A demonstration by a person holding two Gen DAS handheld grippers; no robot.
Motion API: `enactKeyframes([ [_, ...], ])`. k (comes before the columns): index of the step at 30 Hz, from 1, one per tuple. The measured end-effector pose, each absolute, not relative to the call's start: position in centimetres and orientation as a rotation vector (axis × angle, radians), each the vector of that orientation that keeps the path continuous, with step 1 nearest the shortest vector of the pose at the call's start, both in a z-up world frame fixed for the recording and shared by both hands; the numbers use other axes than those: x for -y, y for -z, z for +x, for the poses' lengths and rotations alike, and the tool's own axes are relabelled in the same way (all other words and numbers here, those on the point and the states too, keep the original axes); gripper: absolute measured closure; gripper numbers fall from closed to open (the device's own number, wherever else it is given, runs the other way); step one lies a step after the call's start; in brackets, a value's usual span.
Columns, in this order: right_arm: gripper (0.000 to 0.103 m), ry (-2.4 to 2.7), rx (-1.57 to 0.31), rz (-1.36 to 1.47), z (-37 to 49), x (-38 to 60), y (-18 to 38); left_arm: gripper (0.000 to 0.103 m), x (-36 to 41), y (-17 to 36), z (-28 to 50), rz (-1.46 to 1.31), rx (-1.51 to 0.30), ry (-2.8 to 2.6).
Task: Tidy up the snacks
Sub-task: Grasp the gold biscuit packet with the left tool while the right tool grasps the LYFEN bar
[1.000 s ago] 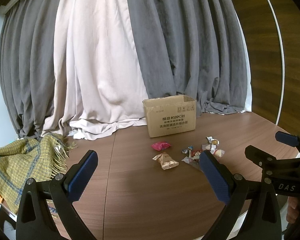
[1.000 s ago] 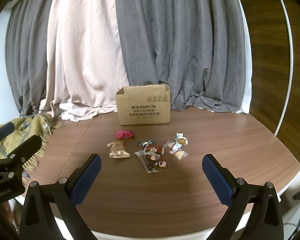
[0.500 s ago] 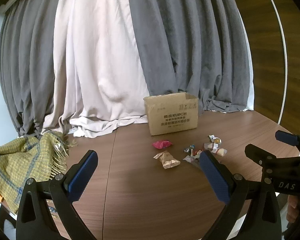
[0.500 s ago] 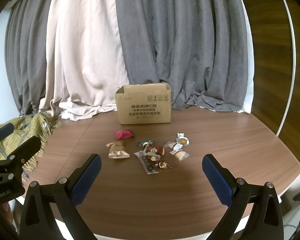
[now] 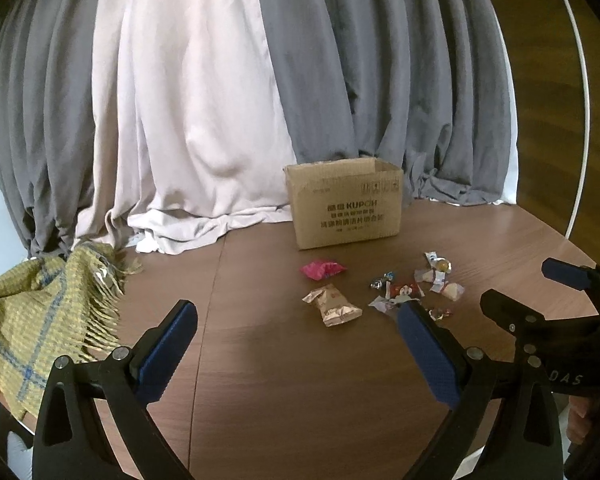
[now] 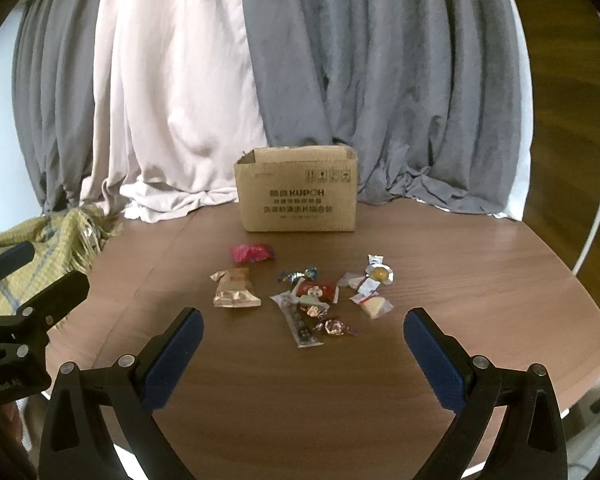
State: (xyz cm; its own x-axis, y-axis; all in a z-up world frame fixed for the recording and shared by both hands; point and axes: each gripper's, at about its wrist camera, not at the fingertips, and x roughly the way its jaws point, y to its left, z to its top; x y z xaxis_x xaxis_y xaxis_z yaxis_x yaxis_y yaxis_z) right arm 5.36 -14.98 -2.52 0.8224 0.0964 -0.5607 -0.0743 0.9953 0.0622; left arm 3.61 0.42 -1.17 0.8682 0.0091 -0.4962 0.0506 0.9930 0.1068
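I see the snacks (image 6: 316,300) scattered on the worktop (image 6: 460,320), ahead of my right gripper (image 6: 300,344) and between its jaw lines. The pink packet (image 6: 252,252) and tan packet (image 6: 234,290) lie left of the cluster. The open cardboard box (image 6: 298,194) stands beyond them. Right jaws: released, empty. My left gripper (image 5: 296,340) has jaws released, empty; the snacks lie ahead, toward its right jaw. A yellow blanket (image 5: 32,316) lies left of its left jaw.
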Motion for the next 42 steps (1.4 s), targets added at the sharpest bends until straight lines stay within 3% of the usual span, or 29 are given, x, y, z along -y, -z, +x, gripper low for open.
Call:
enactKeyframes([
  [6, 0.01, -0.134, -0.644, 0.045, 8.6, 15.8, 4.0, 0.016, 0.7, 2.6, 6.6, 0.099, -0.573, 0.004],
  [19, 0.048, -0.302, -0.794, 0.051, 15.2, 15.3, 8.2, 0.032, 0.5, 5.5, 12.9, 0.043, -0.714, 0.05],
  [23, 0.054, -0.305, -0.833, 0.047, 16.1, 14.0, 9.5, 0.038, -0.2, 6.7, 15.7, 0.032, -0.789, 0.124],
  [29, 0.055, -0.296, -0.898, 0.029, 17.8, 13.0, 11.2, 0.039, -0.5, 8.9, 18.8, 0.023, -0.873, 0.189],
  [31, 0.065, -0.295, -0.932, 0.047, 18.6, 13.0, 12.0, 0.042, -0.4, 9.7, 20.0, 0.026, -0.903, 0.216],
  [42, 0.073, -0.326, -1.045, 0.037, 21.6, 12.3, 14.8, 0.049, -0.3, 14.3, 23.9, -0.054, -1.032, 0.268],
])
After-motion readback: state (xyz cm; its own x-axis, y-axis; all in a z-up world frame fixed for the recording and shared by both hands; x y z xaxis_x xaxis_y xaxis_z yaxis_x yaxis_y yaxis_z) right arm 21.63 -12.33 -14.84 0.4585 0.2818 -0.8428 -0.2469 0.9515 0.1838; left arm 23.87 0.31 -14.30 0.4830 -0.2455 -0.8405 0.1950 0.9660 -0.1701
